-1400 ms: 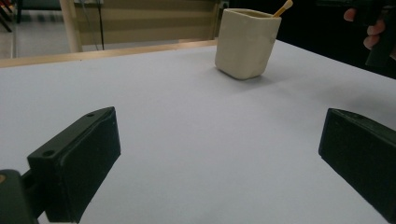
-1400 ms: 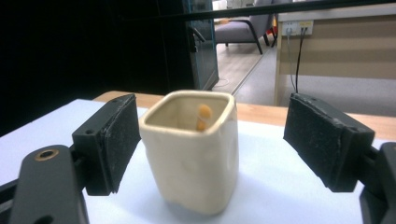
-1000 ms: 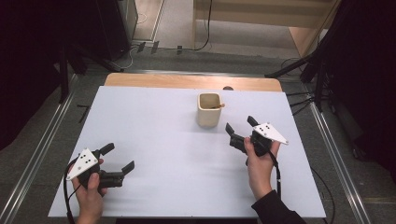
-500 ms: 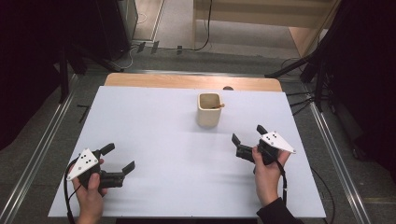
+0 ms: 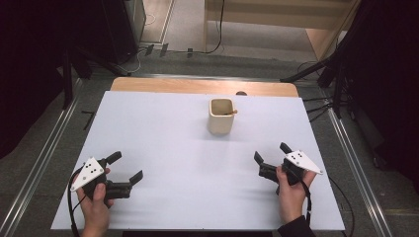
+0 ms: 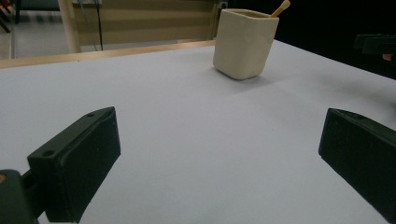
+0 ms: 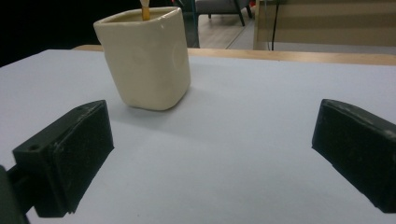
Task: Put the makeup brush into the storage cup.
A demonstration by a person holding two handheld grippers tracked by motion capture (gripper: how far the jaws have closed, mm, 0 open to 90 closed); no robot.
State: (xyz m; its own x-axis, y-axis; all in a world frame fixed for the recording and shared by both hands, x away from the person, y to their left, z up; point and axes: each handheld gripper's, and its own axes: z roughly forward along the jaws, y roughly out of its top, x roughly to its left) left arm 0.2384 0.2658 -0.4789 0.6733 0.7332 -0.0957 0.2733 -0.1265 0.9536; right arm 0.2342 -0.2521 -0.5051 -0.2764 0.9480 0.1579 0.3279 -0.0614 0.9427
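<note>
A cream square cup point(image 5: 221, 116) stands upright on the white table top point(image 5: 168, 128), right of centre toward the far edge. A thin wooden stick point(image 5: 230, 112) leans out of it. The same cup point(image 6: 243, 43) with its stick point(image 6: 281, 8) rises far ahead in the left gripper view, and the cup point(image 7: 147, 57) looms closer in the right gripper view. My left gripper point(image 5: 125, 167) rests low at the near left, open, jaws wide with nothing between them. My right gripper point(image 5: 271, 152) sits at the near right, open and empty, well short of the cup.
A wooden strip point(image 5: 197, 86) runs along the table's far edge. Metal rails point(image 5: 54, 143) flank both sides on the floor. Dark equipment stands and cables point(image 5: 341, 74) crowd the far right. Beyond the table is a wooden cabinet point(image 5: 276, 15).
My right gripper has drawn back toward the near edge and slightly rightward, away from the cup. The left gripper has held still.
</note>
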